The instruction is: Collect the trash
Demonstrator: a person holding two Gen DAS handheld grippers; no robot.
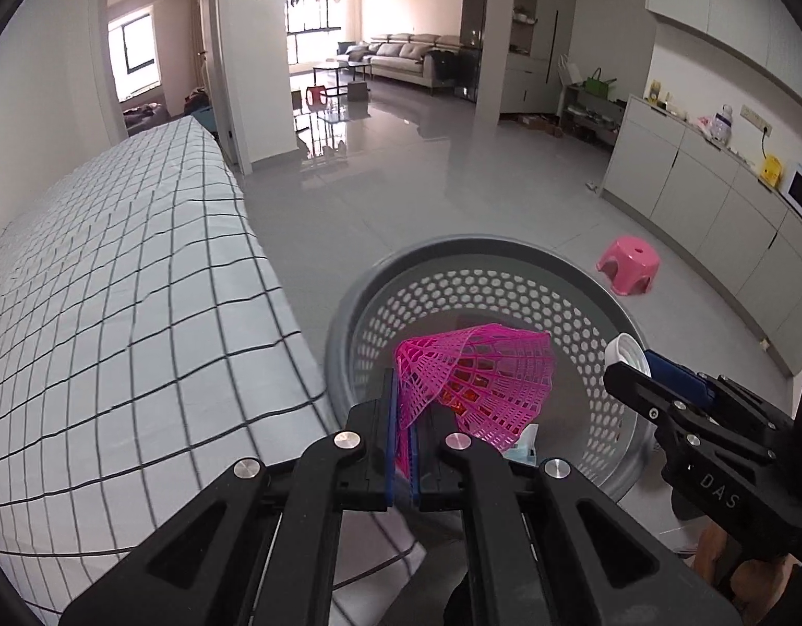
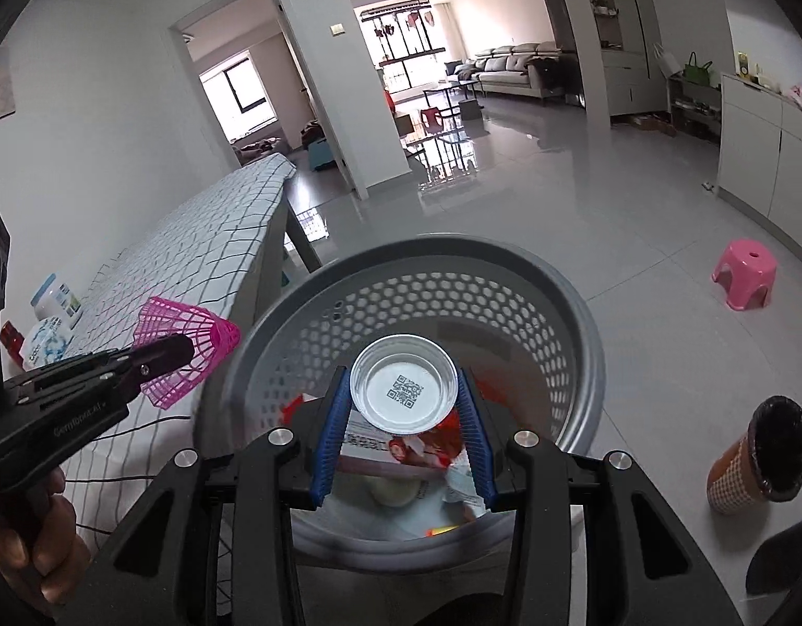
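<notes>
Gripping a crumpled pink plastic mesh [image 1: 474,381] between nearly closed blue-padded fingers [image 1: 391,417], the left gripper [image 1: 403,438] is held over the near left rim of a grey perforated basket [image 1: 479,248] that stands on the glossy tiled floor. In the right wrist view the same mesh [image 2: 184,352] is seen at the left, just outside the basket's rim [image 2: 401,248], beside a counter [image 2: 207,245] covered with a white grid-patterned cloth. A small round can [image 2: 403,391], its silver base with a printed code turned toward the camera, is clamped between the fingers [image 2: 330,433] of the right gripper [image 2: 403,417], which are partly closed on its sides above the basket's opening. Wrappers and paper packaging [image 2: 401,443] lie inside the basket below the can. Two white containers [image 2: 51,323] with blue labels stand on the counter at the far left. A pink plastic stool [image 2: 745,274] is seen on the floor to the right, and a brown cup-shaped bin lined with a black bag [image 2: 758,461] stands near the basket at the lower right.
</notes>
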